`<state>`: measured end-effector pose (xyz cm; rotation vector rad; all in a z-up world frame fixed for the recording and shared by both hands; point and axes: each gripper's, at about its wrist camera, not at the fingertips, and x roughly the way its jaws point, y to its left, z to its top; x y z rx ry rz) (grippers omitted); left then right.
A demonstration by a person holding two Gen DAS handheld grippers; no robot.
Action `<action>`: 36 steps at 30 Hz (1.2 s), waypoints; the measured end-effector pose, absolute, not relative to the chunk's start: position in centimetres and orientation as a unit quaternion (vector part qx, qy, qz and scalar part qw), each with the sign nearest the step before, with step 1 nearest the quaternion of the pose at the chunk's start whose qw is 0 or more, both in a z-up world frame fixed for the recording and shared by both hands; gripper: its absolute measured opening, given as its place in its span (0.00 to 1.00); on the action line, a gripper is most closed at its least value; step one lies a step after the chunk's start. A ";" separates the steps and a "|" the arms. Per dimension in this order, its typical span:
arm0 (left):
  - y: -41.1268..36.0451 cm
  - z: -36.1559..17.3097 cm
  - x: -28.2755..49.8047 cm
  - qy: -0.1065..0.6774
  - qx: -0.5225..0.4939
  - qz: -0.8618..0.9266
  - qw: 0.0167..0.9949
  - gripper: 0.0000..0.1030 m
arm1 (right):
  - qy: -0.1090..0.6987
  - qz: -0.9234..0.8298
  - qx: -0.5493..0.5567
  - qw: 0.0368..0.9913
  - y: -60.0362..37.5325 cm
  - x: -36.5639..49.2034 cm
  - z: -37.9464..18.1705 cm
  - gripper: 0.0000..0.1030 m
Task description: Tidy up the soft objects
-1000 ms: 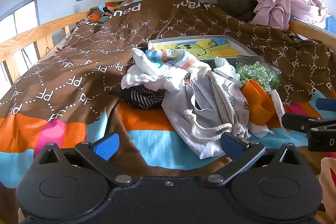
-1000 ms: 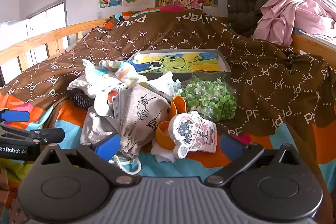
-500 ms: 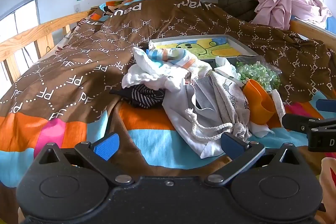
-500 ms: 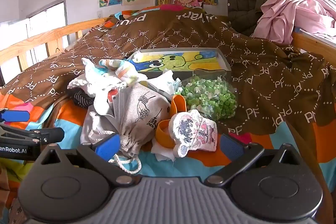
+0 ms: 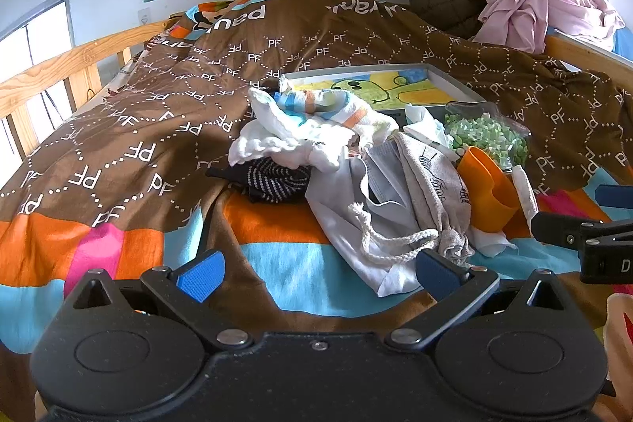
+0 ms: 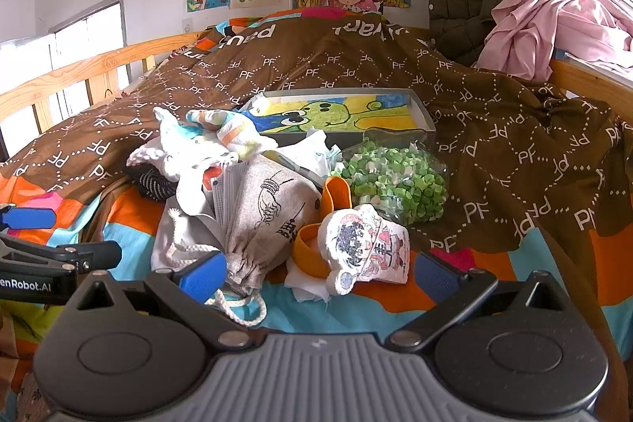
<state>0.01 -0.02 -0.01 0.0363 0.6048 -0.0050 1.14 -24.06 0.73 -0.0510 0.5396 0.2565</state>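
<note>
Linen drawstring pouch [image 6: 269,216], striped towels [image 5: 316,121] and a printed plush [image 6: 368,248] lay heaped, unsorted, on the bed [image 5: 118,153] before the shallow box [image 6: 419,105], while left tongs [image 5: 316,273] and right tongs [image 6: 320,273] hung wide open, empty.

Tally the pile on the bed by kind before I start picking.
Drawstring bags: 2, grey printed, plain white
Cloths or socks: 3, striped, white, black dotted
Cartoon pouch: 1
Bag of green pieces: 1
Orange cup: 1
Total: 8
</note>
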 end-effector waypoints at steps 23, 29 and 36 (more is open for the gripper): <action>-0.2 -0.3 -0.2 0.291 0.053 0.013 0.955 0.99 | 0.268 0.125 -0.025 0.955 -24.0 1.2 0.7 1.00; -0.4 -0.3 -0.2 0.291 0.053 0.014 0.955 0.99 | 0.269 0.125 -0.025 0.955 -24.0 1.2 0.6 1.00; -0.3 -0.3 -0.2 0.291 0.052 0.014 0.955 0.99 | 0.269 0.125 -0.025 0.955 -24.0 1.2 0.6 1.00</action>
